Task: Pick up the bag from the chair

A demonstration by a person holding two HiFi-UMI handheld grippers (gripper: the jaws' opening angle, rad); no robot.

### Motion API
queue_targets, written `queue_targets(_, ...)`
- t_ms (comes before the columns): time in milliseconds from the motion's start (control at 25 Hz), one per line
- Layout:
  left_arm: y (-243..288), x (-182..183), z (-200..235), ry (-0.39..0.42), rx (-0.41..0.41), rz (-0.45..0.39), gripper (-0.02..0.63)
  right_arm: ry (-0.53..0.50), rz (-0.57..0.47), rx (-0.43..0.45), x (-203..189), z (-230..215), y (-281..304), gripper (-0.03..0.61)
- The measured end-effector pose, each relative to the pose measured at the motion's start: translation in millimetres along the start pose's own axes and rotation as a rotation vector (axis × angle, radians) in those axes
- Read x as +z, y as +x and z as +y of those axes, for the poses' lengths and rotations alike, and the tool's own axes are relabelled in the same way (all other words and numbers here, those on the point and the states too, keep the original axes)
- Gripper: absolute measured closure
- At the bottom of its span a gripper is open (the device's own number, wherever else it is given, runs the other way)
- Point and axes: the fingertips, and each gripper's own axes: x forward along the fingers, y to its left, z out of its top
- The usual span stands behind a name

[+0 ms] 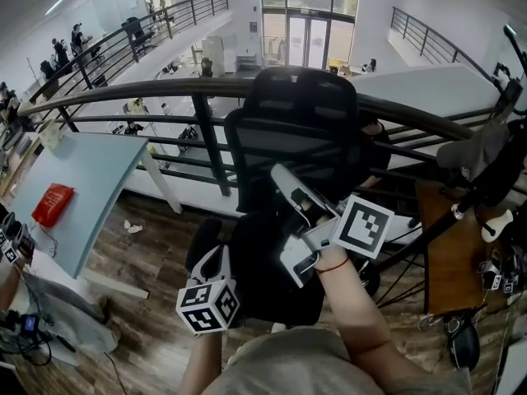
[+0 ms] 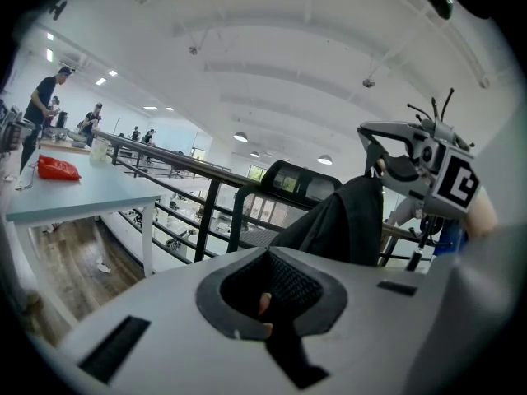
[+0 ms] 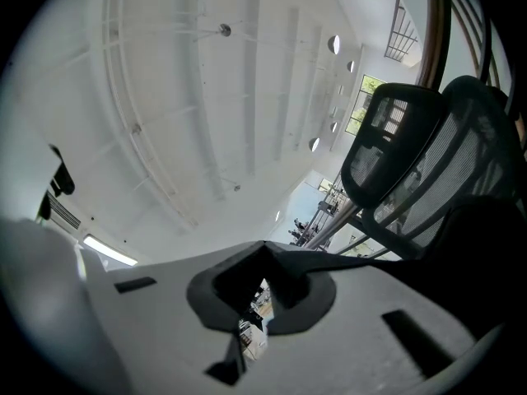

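Two closed grippers: your right gripper [image 2: 380, 156] pinches the black bag [image 2: 350, 220] at its 12 o'clock edge; it looks soft, light, floppy; your left gripper [image 2: 270, 257] holds nothing.

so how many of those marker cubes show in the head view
2. One marker cube sits low, left of centre, beside the black bag; the other is right of centre, higher up. None looks hidden.

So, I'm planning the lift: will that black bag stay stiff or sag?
Probably sags: the bag drapes in soft folds below the right gripper. Likely light, since one pinch seems to hold it up. Fabric looks matte, so slipping seems unlikely.
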Motion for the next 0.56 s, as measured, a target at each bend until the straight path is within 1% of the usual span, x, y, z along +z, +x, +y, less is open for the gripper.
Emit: queue_targets(560, 0.0, -1.1, -0.1, -0.021, -0.001, -0.008, 0.611, -0.028, 0.002, 0.003, 0.0, 3.2, -0.4, 0.578)
